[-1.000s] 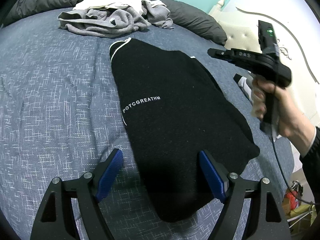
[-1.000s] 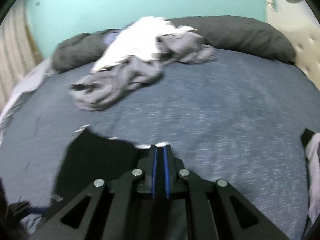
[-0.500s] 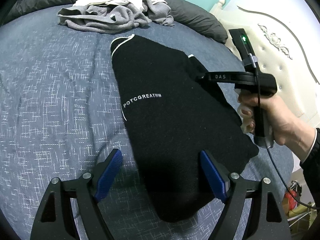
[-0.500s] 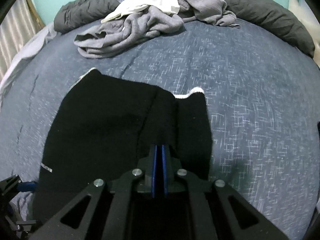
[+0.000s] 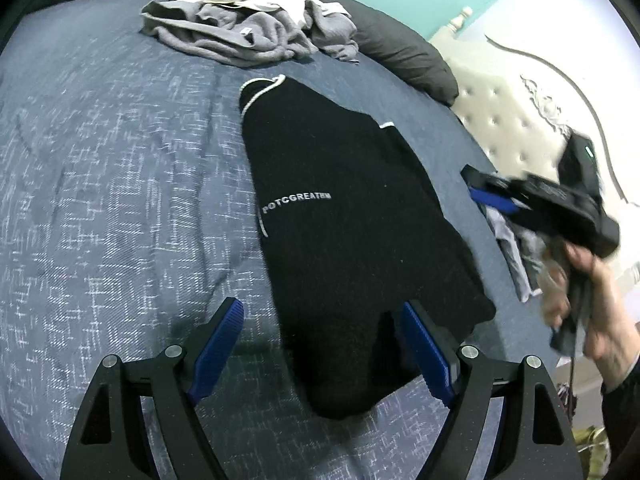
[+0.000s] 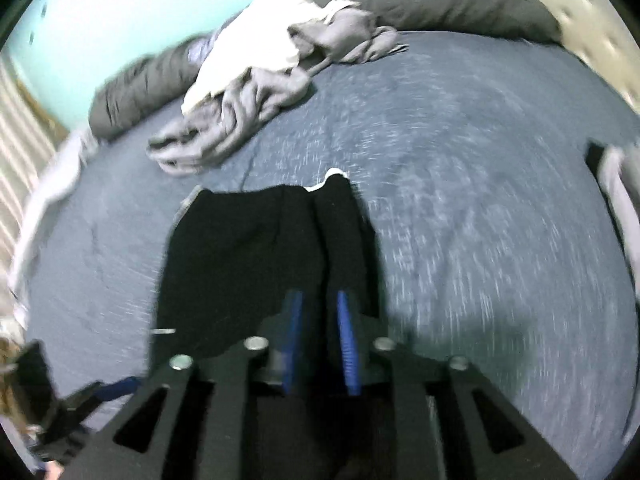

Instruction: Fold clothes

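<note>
Black sweater [image 5: 352, 232] lay mid-bed [image 5: 120, 200], narrowed lengthwise, sleeve tucked over. Left tongs [image 5: 320, 344] gaped wide, empty; right tongs [image 6: 320, 340] slightly parted, empty. Grey pile [image 5: 240, 36] far side looked unfolded.

We see a bed covered by a blue-grey woven bedspread [image 5: 120, 168], with long dark grey pillows [image 5: 404, 56] lying along its far edge. A cream tufted headboard [image 5: 512, 128] with carved trim stands at the right edge. The wall [image 6: 132, 12] behind is turquoise. Pale striped fabric [image 6: 20, 148] shows at the left.
</note>
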Tool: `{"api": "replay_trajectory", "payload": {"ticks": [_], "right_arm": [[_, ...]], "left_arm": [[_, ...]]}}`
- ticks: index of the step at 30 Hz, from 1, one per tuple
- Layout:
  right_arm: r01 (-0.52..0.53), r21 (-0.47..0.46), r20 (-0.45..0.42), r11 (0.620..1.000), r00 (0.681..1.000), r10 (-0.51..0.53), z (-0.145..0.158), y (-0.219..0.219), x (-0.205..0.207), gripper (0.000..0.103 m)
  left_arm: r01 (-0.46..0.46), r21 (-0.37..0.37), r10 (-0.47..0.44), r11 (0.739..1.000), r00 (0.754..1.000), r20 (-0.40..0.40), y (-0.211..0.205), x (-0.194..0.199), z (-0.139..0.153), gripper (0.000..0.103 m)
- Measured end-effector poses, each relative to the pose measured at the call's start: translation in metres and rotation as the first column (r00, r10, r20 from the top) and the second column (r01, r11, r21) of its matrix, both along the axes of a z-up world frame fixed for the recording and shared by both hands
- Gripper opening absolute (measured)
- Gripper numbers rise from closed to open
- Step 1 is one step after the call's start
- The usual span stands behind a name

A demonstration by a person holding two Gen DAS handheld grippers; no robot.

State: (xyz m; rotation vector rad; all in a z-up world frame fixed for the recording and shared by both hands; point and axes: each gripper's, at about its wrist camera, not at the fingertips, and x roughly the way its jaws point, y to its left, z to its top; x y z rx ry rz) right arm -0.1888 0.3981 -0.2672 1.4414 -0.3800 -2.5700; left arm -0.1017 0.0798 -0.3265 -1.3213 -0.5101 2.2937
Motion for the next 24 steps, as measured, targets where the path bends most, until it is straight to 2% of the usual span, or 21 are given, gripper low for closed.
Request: {"api": "replay_trajectory", "payload": {"ticks": [1, 6, 10, 12, 15, 18, 21, 23, 24], "right_arm": [[0.019, -0.03, -0.002, 0.999, 1.0, -0.019, 0.004, 0.005, 0.008, 0.04], [0.031, -0.065, -0.001, 0.997, 1.0, -0.031, 0.005, 0.009, 0.05, 0.04], [0.006, -0.069, -0.07, 0.998, 0.998, -0.011, 0.005, 0.006, 0.078, 0.04], [-0.027, -0.031, -0.035, 0.999, 0.999, 0.026, -0.004, -0.003, 0.08, 0.034], [-0.024, 0.046, 0.02, 0.999, 1.0, 0.023, -0.019, -0.01, 0.086, 0.033], [0.011, -0.007, 0.022, 1.0, 1.0, -0.011, -0.025, -0.002, 0.092, 0.033], [-0.008, 0.007, 0.037, 1.0, 0.999, 0.008, -0.033, -0.001, 0.095, 0.032], [-0.01, -0.038, 0.037, 0.999, 0.999, 0.012, -0.037, 0.002, 0.096, 0.01], [-0.012, -0.055, 0.035, 0.998, 0.999, 0.014, -0.038, 0.003, 0.096, 0.006]], "left_arm": [[0.0, 0.001, 0.0, 1.0, 1.0, 0.004, 0.0, 0.0, 0.0, 0.084], [-0.001, 0.007, 0.0, 1.0, 1.0, 0.018, 0.0, 0.003, 0.001, 0.086], [0.006, 0.005, -0.006, 1.0, 1.0, 0.014, 0.006, 0.002, 0.003, 0.086], [0.008, 0.0, -0.008, 1.0, 1.0, 0.013, 0.008, 0.002, 0.003, 0.086], [0.012, -0.011, -0.011, 1.0, 1.0, 0.015, 0.01, 0.003, 0.002, 0.086], [0.015, -0.023, -0.015, 1.0, 1.0, 0.018, 0.01, 0.002, 0.0, 0.086], [0.012, -0.022, -0.012, 1.0, 1.0, 0.018, 0.01, 0.001, -0.001, 0.086], [0.014, -0.022, -0.014, 1.0, 1.0, 0.017, 0.011, 0.0, 0.0, 0.086], [0.016, -0.023, -0.016, 1.0, 1.0, 0.015, 0.011, 0.0, 0.0, 0.086]]}}
